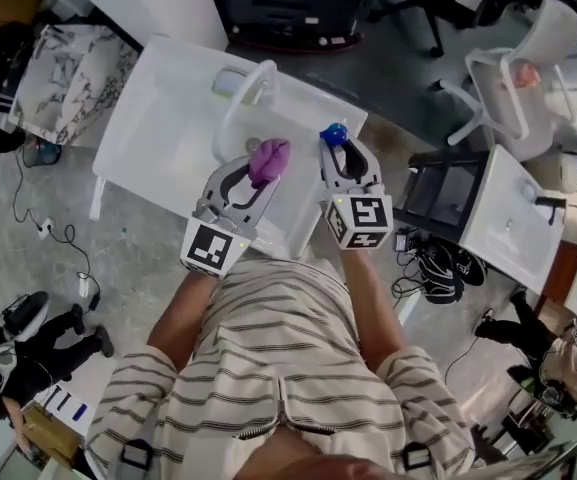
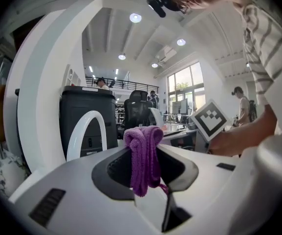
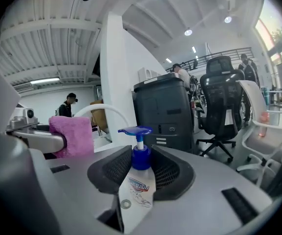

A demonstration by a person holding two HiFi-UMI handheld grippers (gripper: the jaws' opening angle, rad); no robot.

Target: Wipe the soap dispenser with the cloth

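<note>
From my head view the white table [image 1: 158, 128] fills the middle, running from about ten o'clock to two o'clock ahead of me. A black cabinet [image 1: 288, 3] stands beyond it at twelve o'clock. A white curved tube [image 1: 236, 103] arches up from the tabletop, at eleven o'clock from my hands.

I hold both tools up side by side over the table's near side. My left gripper [image 1: 256, 180] is clamped on the purple cloth [image 1: 269, 160]. The cloth is bunched between the pads, with a folded lump above them and a tail hanging below. My right gripper [image 1: 340, 156] is clamped on the soap dispenser [image 3: 137, 187]. Its pale bottle sits upright between the jaws and its blue pump head [image 3: 136, 130] rises clear above them.

The cloth is at nine o'clock of the dispenser, near it but apart.
</note>
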